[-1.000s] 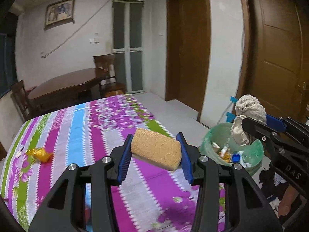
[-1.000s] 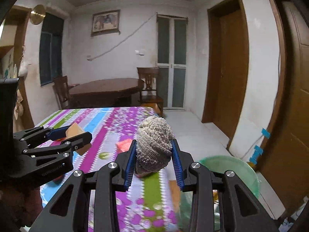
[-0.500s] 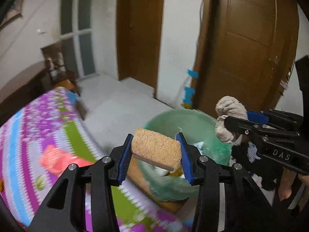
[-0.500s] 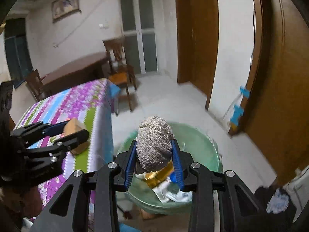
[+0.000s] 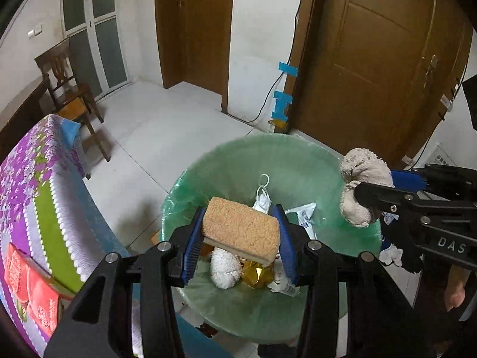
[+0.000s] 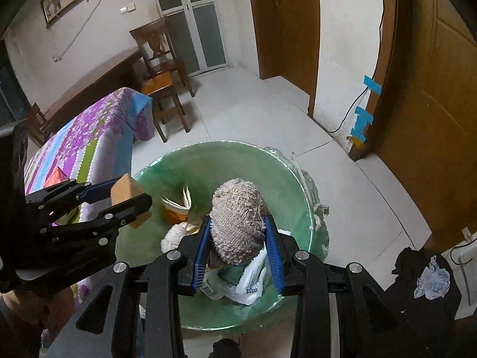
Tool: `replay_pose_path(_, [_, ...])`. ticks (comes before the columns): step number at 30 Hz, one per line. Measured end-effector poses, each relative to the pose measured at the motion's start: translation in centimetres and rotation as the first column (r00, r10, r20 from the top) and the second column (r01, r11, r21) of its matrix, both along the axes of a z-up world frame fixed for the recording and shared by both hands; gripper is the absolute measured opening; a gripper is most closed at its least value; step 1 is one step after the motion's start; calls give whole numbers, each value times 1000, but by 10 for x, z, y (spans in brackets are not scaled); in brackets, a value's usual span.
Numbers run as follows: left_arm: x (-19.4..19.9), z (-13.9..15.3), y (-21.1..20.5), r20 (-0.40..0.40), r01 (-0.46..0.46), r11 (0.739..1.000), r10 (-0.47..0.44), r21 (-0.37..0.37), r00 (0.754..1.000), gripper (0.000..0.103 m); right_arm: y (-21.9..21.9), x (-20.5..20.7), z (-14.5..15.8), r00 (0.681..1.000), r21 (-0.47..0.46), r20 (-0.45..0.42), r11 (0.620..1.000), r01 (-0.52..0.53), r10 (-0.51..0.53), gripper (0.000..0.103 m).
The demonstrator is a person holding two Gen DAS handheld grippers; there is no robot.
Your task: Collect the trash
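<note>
My left gripper (image 5: 240, 232) is shut on a tan sponge (image 5: 241, 228), held over the green-lined trash bin (image 5: 298, 161). The same sponge (image 6: 126, 189) and left gripper (image 6: 126, 197) show at the left of the right wrist view, at the bin's rim. My right gripper (image 6: 238, 238) is shut on a balled grey knitted rag (image 6: 237, 220) above the bin (image 6: 208, 155). From the left wrist view that rag (image 5: 362, 182) and the right gripper (image 5: 384, 186) hang over the bin's right rim. Inside lie a white wad (image 5: 225, 268), a gold wrapper (image 5: 258, 273) and paper scraps.
The table with the striped floral cloth (image 5: 38, 197) stands close to the bin's left, a red packet (image 5: 26, 280) on it. A wooden chair (image 6: 161, 68) is behind it. Brown doors (image 5: 372, 59) and a wall cable (image 5: 277, 83) lie beyond. Dark clothing (image 6: 423, 280) sits on the floor at right.
Both grippers have swung from over the table to over the bin and tipped downward, each still holding its item. The bin now fills the middle of both views.
</note>
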State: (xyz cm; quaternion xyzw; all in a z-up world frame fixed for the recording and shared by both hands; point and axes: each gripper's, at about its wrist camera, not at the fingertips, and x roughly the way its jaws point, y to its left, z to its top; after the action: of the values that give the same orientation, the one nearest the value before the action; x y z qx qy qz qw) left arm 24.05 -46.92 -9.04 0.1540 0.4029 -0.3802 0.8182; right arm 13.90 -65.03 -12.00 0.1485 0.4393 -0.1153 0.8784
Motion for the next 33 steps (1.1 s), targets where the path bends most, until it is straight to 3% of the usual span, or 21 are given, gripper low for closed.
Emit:
replay_pose_path(10, [5, -3, -7, -7, -21, 1000, 21, 6, 1000, 46, 5, 12, -14, 1000, 7, -18, 1000, -4, 4, 37])
replay_pose_path(11, [6, -3, -6, -9, -23, 1000, 23, 8, 1000, 49, 6, 13, -15, 1000, 9, -19, 1000, -7, 7, 41])
replay_pose_path(12, [7, -4, -6, -11, -26, 1000, 26, 9, 1000, 63, 6, 14, -15, 1000, 7, -18, 1000, -5, 5, 50])
replay_pose_path(14, [8, -3, -3, 3, -43, 999, 43, 6, 999, 82, 7, 12, -16, 1000, 4, -9, 1000, 3, -3, 58])
replay_pose_path(19, [10, -1, 6, -7, -72, 997, 72, 4, 997, 83, 11, 0, -9, 999, -6, 25, 1000, 21, -21, 60])
replay_pose_path(22, [-1, 11, 20, 29, -70, 997, 71, -12, 997, 83, 34, -32, 11, 994, -69, 105, 997, 27, -20, 61])
replay_pose_path(25, [-32, 39, 51, 105, -70, 993, 79, -92, 991, 98, 74, -81, 37, 972, -175, 237, 983, 58, -15, 82])
replay_pose_path(27, [-58, 57, 73, 159, -55, 987, 79, -150, 984, 97, 107, -121, 50, 947, -212, 323, 974, 79, -6, 91])
replay_pose_path(30, [-100, 79, 113, 239, -44, 974, 98, -220, 966, 98, 141, -169, 60, 906, -244, 422, 960, 140, -25, 98])
replay_pose_path(33, [-136, 90, 153, 277, -67, 960, 145, -273, 950, 98, 175, -205, 62, 875, -275, 484, 946, 173, -19, 98])
